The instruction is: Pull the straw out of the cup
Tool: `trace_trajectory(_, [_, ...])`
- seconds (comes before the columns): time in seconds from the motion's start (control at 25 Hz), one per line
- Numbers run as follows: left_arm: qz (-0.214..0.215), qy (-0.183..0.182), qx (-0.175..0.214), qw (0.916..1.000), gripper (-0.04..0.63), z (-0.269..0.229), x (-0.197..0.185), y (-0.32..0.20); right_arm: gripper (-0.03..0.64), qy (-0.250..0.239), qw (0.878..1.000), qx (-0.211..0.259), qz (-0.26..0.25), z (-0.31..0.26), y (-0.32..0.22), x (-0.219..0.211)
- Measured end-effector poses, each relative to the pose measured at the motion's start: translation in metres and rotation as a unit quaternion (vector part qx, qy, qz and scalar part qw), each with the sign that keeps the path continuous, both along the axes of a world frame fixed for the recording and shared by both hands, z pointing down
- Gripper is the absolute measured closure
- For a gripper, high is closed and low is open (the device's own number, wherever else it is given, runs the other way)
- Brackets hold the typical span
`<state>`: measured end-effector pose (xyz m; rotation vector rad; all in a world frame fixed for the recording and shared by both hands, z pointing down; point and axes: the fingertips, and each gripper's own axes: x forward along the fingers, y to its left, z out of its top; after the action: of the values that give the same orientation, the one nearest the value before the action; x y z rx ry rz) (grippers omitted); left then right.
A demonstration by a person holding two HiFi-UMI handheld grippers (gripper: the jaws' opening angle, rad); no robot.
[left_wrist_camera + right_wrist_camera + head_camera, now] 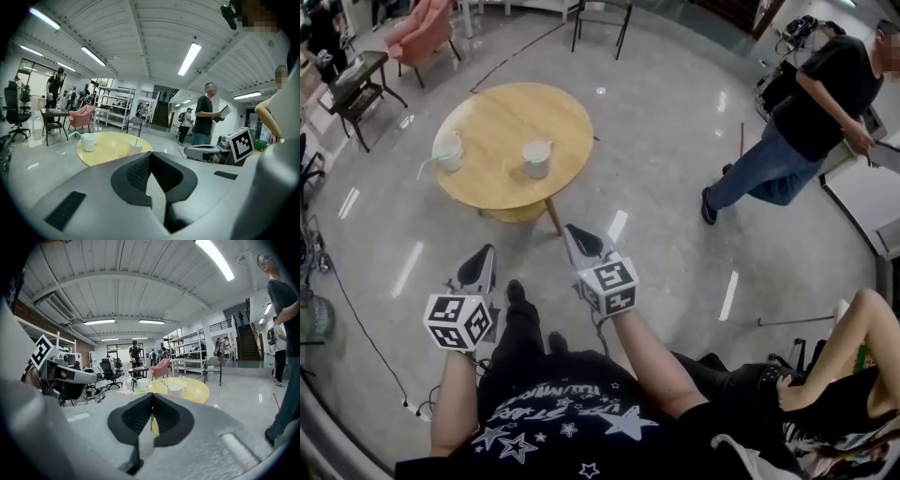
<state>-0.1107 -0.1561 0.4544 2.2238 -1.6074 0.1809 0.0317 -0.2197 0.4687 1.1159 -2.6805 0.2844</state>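
Two hand-held claws point side by side over a glossy grey floor (675,141) in the head view. The left claw (484,255) and the right claw (574,234) each have their jaws pressed together and hold nothing. Well ahead of both tips stands a round wooden table (502,112). On it, ahead and to the left of the left claw, is a white cup (448,150) with a pale green straw (427,167) leaning out over its left side. A second cup (536,159) stands ahead, between the two claws' lines. A person in a dark shirt (825,84) is far off to the right of the right claw.

In the left gripper view, the left claw (151,155) is fully closed, its black pads meeting at the tip with nothing between them. The table (110,152) lies well beyond. The cup (88,142) with the straw (75,135) is ahead and left of the tip, and the second cup (135,149) is just left of it. The right claw (187,151) shows to the right.

In the right gripper view, the right claw (152,398) is likewise closed and empty. The table (199,389) is well ahead. The cup (143,384) is slightly left of the tip and the second cup (176,391) slightly right. The left claw (89,377) shows at the left.
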Motion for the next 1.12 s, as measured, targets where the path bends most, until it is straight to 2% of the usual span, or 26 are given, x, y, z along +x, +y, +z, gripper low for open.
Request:
trace_trajectory(0.48, [0.013, 0.011, -0.007, 0.9998, 0.589, 0.024, -0.025, -0.053, 0.615, 0.05, 0.999, 0.004, 0.002, 0.02, -0.051, -0.033])
trace_trajectory(0.68, [0.019, 0.017, -0.015, 0.9996, 0.589, 0.03, -0.034, -0.08, 0.612, 0.054, 0.999, 0.002, 0.001, 0.024, -0.077, -0.046])
trace_trajectory(0.76, [0.02, 0.021, -0.02, 0.9994, 0.589, 0.033, -0.037, -0.091, 0.509, 0.057, 0.998, -0.003, -0.001, 0.028, -0.087, -0.05])
trace_trajectory(0.84, [0.025, 0.023, -0.025, 0.9991, 0.589, 0.037, -0.037, -0.1, 0.5, 0.063, 0.998, -0.008, 0.0, 0.033, -0.097, -0.052])
trace_trajectory(0.92, [0.032, 0.021, -0.029, 0.9989, 0.589, 0.041, -0.039, -0.111, 0.458, 0.074, 0.997, -0.01, 0.002, 0.04, -0.106, -0.055])
trace_trajectory(1.12, [0.044, 0.021, -0.037, 0.9981, 0.589, 0.046, -0.05, -0.141, 0.449, 0.109, 0.994, -0.012, -0.003, 0.052, -0.129, -0.07])
